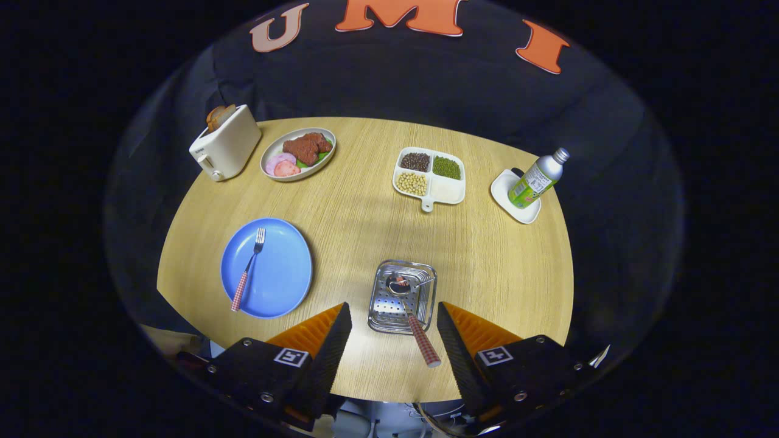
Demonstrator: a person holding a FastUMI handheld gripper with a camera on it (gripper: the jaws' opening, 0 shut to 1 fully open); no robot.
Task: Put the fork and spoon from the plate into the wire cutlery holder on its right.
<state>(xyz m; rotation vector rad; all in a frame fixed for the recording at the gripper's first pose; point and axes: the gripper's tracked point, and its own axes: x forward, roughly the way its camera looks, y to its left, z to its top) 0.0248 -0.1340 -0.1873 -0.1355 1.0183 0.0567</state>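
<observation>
toaster [226, 148], meat plate [298, 153], divided dish [429, 175], bottle [538, 179]

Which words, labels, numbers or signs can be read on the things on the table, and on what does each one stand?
None can be read.
Bottle: printed label, too small and blurred to read.
Toaster: a faint mark, too small to read.
Hand-held gripper, open around the spoon handle: a square black-and-white marker on each finger, a pattern, not text.

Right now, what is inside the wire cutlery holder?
The spoon stands inside the wire cutlery holder, bowl down, its checked handle leaning out between the open gripper fingers. The spoon covers part of the holder's perforated bottom. The fork lies on the blue plate.
</observation>
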